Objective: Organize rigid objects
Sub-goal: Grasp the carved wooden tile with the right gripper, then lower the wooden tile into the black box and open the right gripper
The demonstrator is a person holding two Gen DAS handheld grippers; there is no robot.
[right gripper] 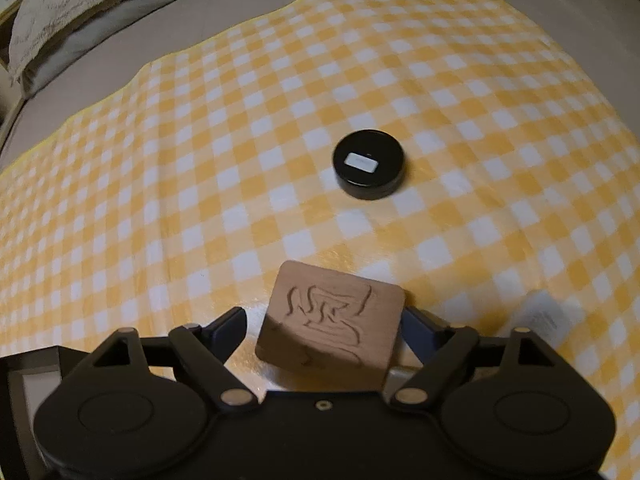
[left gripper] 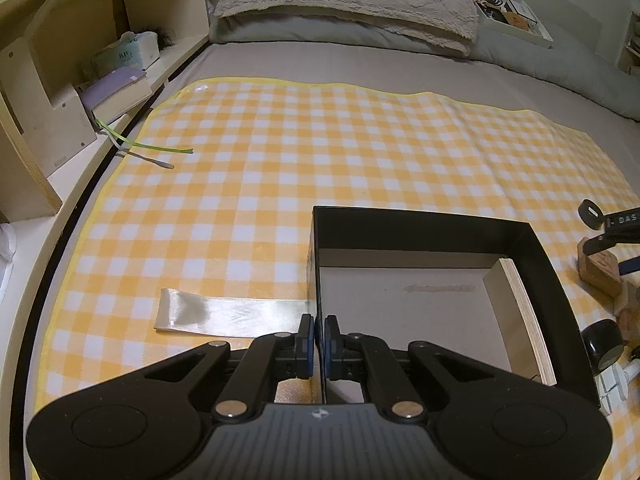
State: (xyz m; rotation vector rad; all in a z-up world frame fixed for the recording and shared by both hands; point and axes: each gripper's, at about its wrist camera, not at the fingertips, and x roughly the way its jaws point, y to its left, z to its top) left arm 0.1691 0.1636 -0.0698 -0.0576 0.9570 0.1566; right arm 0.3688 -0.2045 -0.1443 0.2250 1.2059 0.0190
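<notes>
Dim, warm indoor light falls over the checked cloth (left gripper: 280,160), glaring off a strip of clear tape (left gripper: 232,316). Fisheye bending curves the shelf (left gripper: 80,80) at left and darkens the corners. The right wrist view is motion-blurred, smearing the black round tin (right gripper: 370,164) and its shadow.

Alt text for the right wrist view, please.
The right gripper, jaws open, straddles a carved wooden block on a yellow checked cloth. A round black tin with a white label lies beyond it.
</notes>
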